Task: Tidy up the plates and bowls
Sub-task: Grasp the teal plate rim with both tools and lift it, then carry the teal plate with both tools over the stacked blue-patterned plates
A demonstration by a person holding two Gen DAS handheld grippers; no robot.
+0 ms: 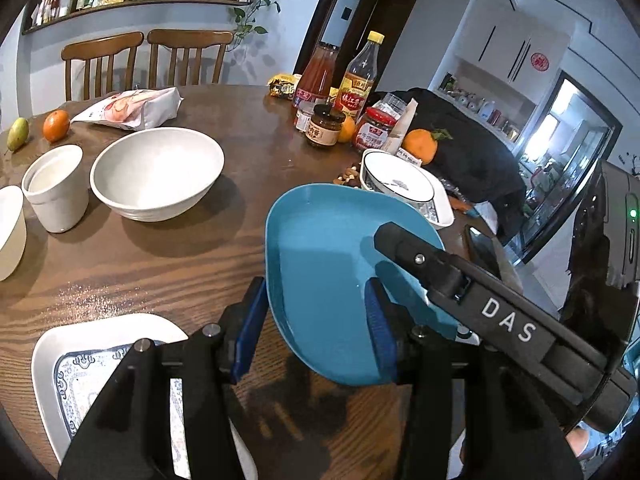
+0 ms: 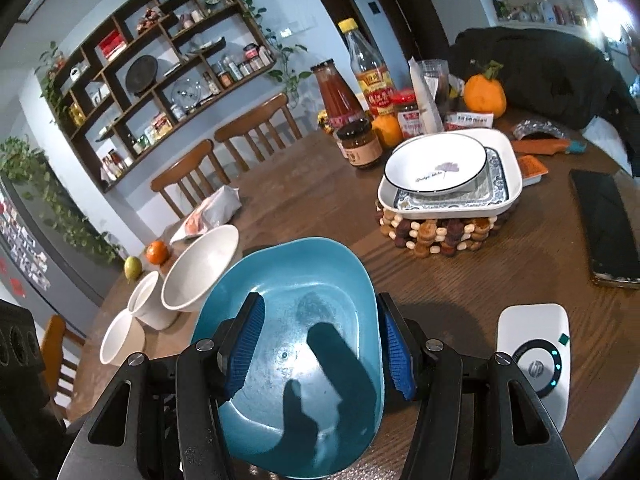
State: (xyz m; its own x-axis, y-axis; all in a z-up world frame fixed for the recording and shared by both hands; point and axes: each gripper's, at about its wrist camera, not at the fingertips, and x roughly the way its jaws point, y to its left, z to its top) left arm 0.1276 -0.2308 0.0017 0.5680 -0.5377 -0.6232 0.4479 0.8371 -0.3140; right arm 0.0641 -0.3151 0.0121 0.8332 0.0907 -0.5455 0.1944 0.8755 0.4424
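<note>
Wood table (image 1: 180, 264) in a dining room, shelves and chairs behind. Left gripper (image 1: 314, 332) pinches the teal plate (image 1: 320, 248) at its near rim, one pad inside the well and one on the outer wall. Right gripper (image 2: 320, 348) does the same at the opposite rim. The plate is clear of the table, tilted, with its shadow on the wood below. The two-sided hold probably keeps the deep, slick plate from swinging. In the right view, at 1 o'clock and well apart, a round plate (image 2: 436, 168) sits in a square dish (image 2: 504, 196) on a beaded trivet (image 2: 440, 236), a likely stack for the teal one. In the left view a bowl (image 1: 156, 172) sits at 10 o'clock with a cup (image 1: 56, 188) just beside it, so bowls seem grouped there. A second patterned dish (image 1: 80, 352) at 7 o'clock is half hidden by the gripper body. Jars (image 1: 324, 124) crowd 12 o'clock. Pad contact under the plate is hidden. I cannot tell whether the dark shapes on the plate in the right view are shadow or finger. A white device (image 2: 536, 356) at 4 o'clock is partly cut off.
</note>
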